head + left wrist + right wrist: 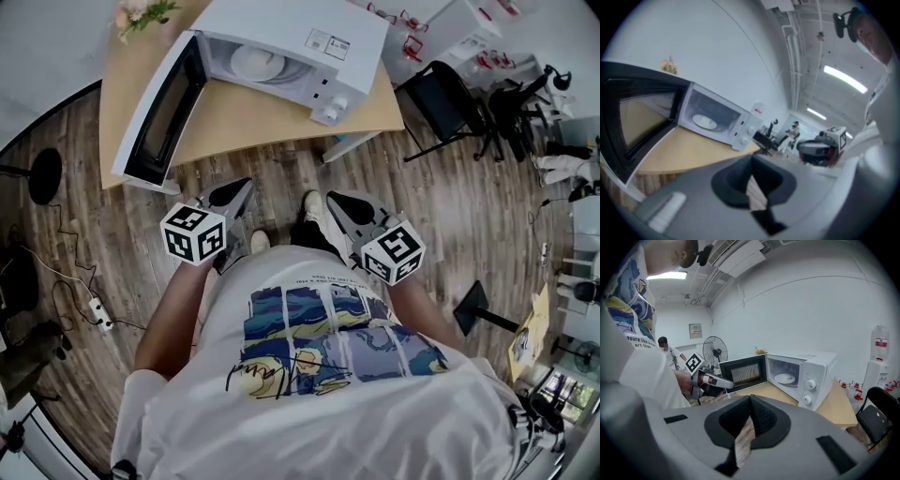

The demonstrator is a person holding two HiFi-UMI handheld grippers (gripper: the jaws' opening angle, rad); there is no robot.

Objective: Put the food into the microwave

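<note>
A white microwave (309, 37) stands on a light wooden table (244, 122) with its door (159, 108) swung wide open to the left. Inside it lies a white plate (258, 62), also seen as the plate (785, 378) in the right gripper view; I cannot make out any food on it. My left gripper (240, 187) and right gripper (330, 198) hang close to my torso over the floor, short of the table. Both are shut with nothing between the pads. The left gripper (751, 159) and right gripper (750, 398) both face the microwave.
A black office chair (445, 98) stands right of the table, and a small bunch of flowers (141, 14) sits at the table's far left corner. A floor fan (42, 173) and a power strip (98, 314) are on the wooden floor to my left. Another person (670, 357) stands far off.
</note>
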